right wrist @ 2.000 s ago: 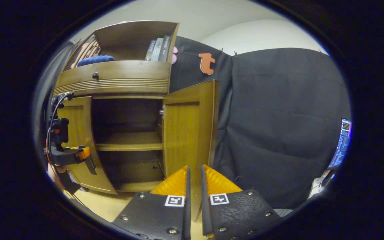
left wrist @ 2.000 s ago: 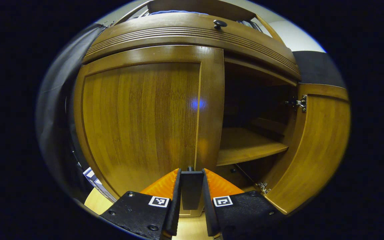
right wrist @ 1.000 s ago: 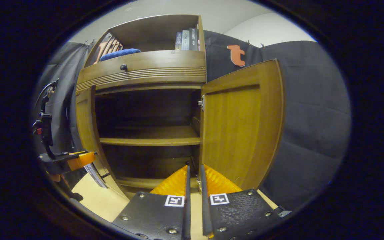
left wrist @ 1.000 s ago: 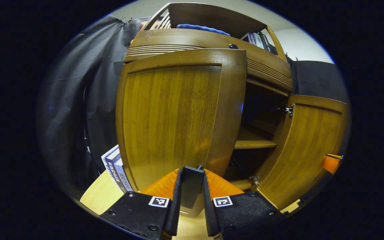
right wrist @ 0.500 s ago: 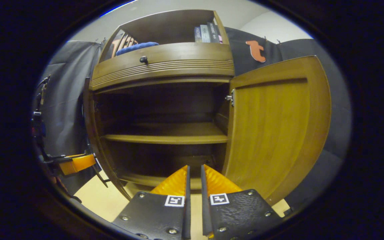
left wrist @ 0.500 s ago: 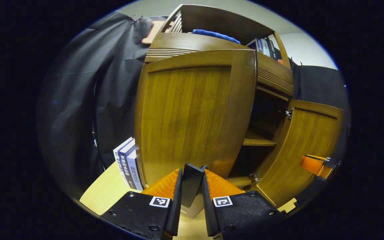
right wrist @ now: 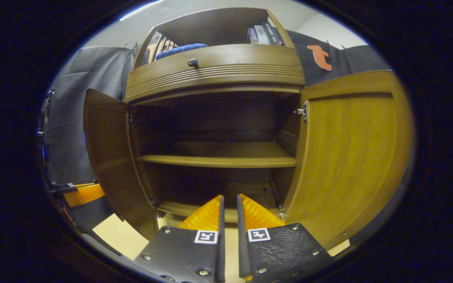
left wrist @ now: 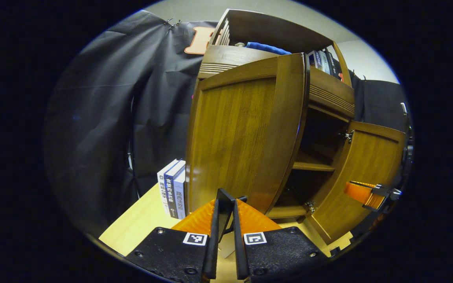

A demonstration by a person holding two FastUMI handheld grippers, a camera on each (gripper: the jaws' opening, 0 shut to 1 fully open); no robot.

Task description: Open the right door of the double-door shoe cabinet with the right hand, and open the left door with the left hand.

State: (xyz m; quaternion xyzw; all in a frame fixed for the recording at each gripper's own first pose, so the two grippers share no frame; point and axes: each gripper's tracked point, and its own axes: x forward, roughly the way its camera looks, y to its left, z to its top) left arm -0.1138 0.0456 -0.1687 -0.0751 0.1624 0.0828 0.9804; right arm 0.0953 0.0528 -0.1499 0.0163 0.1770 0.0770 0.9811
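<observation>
The brown wooden shoe cabinet [right wrist: 214,74] stands with both doors swung outward. In the left gripper view the left door [left wrist: 238,137] shows its outer face, and my left gripper [left wrist: 224,208] is shut on the dark flat handle [left wrist: 223,196] at its lower free edge. The right door [left wrist: 368,165] hangs open beyond it, with the other gripper [left wrist: 362,193] near its edge. In the right gripper view my right gripper [right wrist: 229,208] is shut with nothing between its fingers, a little in front of the cabinet's bottom board, between the left door [right wrist: 108,157] and the right door [right wrist: 348,157].
Inside, a bare shelf [right wrist: 218,157] spans the dark interior. A drawer with a round knob [right wrist: 192,62] sits above the doors, and a blue cloth [right wrist: 179,49] and books [right wrist: 262,35] lie on top. Upright books [left wrist: 173,188] stand on the light wooden table [left wrist: 140,224] behind the left door.
The left door has swung from closed to wide open with my left gripper holding its handle. My right gripper has come off the right door's edge and turned to face the cabinet's inside.
</observation>
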